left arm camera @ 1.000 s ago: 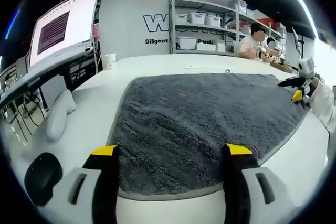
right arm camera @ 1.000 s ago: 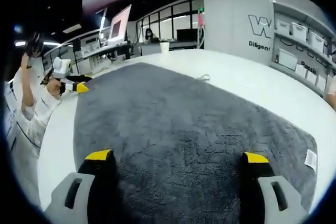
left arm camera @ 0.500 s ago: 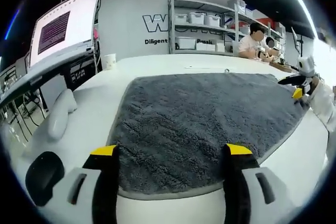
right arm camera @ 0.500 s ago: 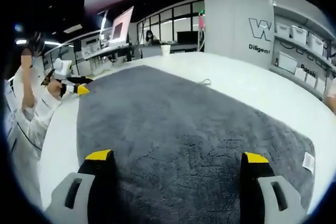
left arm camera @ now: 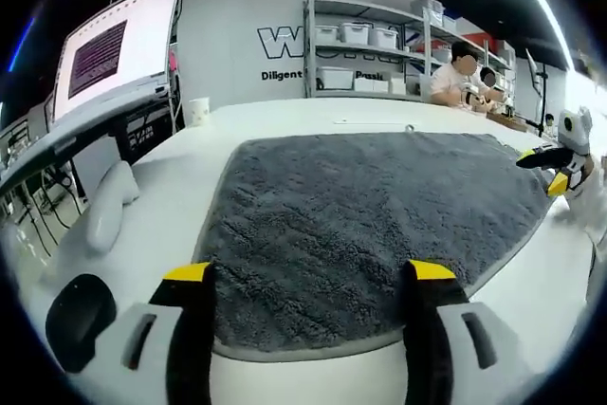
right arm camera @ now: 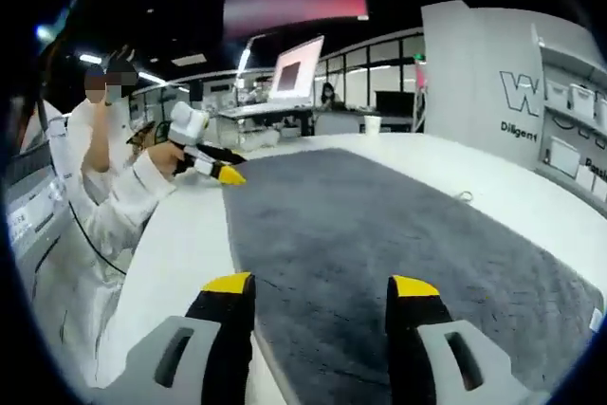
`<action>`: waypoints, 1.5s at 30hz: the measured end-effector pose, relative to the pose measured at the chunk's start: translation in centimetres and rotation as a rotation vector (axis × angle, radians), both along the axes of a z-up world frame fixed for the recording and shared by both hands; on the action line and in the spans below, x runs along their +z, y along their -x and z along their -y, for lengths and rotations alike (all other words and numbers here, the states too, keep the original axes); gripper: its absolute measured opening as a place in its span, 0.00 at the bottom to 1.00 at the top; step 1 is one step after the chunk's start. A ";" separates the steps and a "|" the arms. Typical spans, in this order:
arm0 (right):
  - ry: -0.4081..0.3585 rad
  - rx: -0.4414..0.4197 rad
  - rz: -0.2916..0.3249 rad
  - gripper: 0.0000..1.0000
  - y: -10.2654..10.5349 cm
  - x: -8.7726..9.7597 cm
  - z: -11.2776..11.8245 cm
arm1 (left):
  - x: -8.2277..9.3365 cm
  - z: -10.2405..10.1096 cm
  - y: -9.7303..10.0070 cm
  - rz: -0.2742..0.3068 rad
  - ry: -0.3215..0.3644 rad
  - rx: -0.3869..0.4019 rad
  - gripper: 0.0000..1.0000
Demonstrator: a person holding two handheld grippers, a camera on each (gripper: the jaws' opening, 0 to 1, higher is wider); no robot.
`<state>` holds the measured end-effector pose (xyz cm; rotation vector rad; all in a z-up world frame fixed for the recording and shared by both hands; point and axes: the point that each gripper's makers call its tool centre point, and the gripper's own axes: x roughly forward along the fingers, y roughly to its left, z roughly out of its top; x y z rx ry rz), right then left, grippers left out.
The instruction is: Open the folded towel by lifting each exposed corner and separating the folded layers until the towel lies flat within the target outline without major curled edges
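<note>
One grey towel [left arm camera: 370,225] flat on white table [left arm camera: 285,120]; both grippers empty, agape

left tongs [left arm camera: 308,277]: black jaws, yellow tips, grey housing | right tongs [right arm camera: 321,291]: same | sleeve [right arm camera: 119,211]: seemingly white

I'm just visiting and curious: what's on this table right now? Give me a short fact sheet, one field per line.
Surface: white table
Main item: grey towel, spread open, looks flat
Towel tag: white label at one edge
Left gripper: jaws apart, above the towel's near edge, holding nothing
Right gripper: jaws apart, over a towel edge, holding nothing
Also on table: white cup
Background: shelves with bins
</note>
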<state>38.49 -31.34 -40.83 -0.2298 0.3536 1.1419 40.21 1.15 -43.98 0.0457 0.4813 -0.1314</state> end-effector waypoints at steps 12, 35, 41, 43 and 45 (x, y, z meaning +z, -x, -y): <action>0.040 0.183 -0.024 0.29 3.4 -1.8 -5.1 | 0.0 0.1 0.1 0.000 -0.001 0.001 0.80; 0.009 0.204 -0.163 0.15 4.8 -2.9 -4.6 | -0.1 0.0 0.4 -0.024 -0.005 -0.007 0.80; 0.001 0.212 -0.174 0.14 5.2 -2.8 -4.6 | -0.1 -0.1 0.7 -0.029 -0.006 -0.008 0.80; 0.005 0.217 -0.168 0.15 5.4 -2.9 -4.6 | -0.1 -0.2 0.8 -0.027 -0.005 -0.008 0.80; 0.013 0.223 -0.153 0.15 5.5 -2.9 -4.6 | -0.1 -0.2 0.8 -0.028 -0.005 -0.008 0.80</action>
